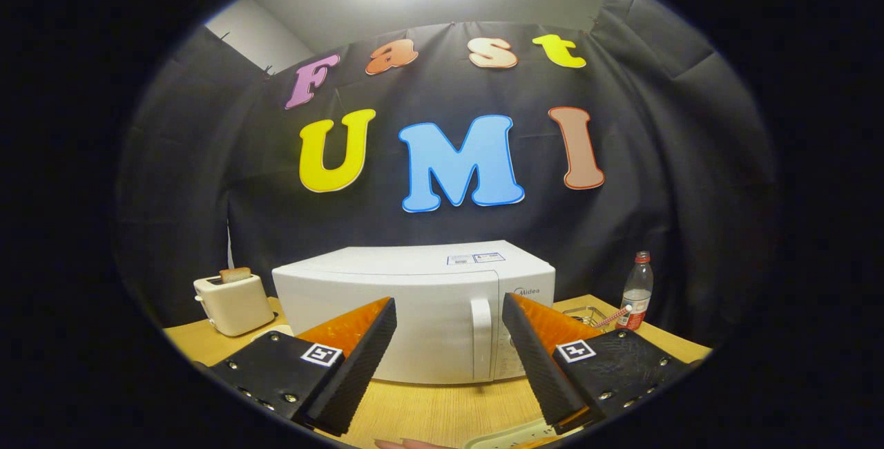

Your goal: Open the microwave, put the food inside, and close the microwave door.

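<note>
Microwave [414, 311] centred on table [428, 411], door shut, handle [481, 338] toward its right side. Toaster [233, 302] to its left (slice in slot). Bottle [637, 291] to its right. Gripper [449, 318] fingers spread apart before microwave, holding nothing.

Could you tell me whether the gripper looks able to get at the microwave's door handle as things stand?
Probably yes. The gripper is open, and the door handle on the closed microwave shows just ahead between its fingers, with nothing standing between them.
</note>
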A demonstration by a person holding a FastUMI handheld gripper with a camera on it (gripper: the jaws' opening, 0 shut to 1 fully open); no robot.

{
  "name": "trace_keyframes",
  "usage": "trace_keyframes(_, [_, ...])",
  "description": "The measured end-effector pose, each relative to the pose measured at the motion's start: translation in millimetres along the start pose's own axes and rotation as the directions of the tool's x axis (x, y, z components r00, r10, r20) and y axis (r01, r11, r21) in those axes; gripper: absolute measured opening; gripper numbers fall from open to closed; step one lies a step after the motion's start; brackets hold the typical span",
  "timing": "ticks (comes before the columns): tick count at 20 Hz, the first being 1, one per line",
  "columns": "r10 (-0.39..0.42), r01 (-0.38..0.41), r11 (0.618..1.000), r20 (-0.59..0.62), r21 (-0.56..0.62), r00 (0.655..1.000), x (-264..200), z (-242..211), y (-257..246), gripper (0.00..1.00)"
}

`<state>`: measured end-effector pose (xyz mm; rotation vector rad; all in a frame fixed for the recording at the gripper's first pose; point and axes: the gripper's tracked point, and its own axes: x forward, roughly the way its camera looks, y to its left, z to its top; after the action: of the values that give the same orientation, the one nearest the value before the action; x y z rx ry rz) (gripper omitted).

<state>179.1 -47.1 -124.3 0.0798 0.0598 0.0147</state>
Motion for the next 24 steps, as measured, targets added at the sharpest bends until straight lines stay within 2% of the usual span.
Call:
trace_keyframes(6, [-0.022,0.022,1.000,-0.029,-0.012,0.999,32,-28,-11,0.96])
trace_keyframes(13, [-0.063,0.069,0.997,-0.139,0.040,0.988,63,-72,-26,0.96])
trace_keyframes(20, [-0.059,0.060,0.998,-0.162,0.001,0.985,81,-91,-30,0.96])
trace_keyframes(22, [-0.052,0.052,0.999,-0.157,-0.006,0.986,84,-95,-31,0.83])
trace_keyframes(24, [-0.063,0.063,0.998,-0.168,-0.005,0.984,87,-100,-35,0.74])
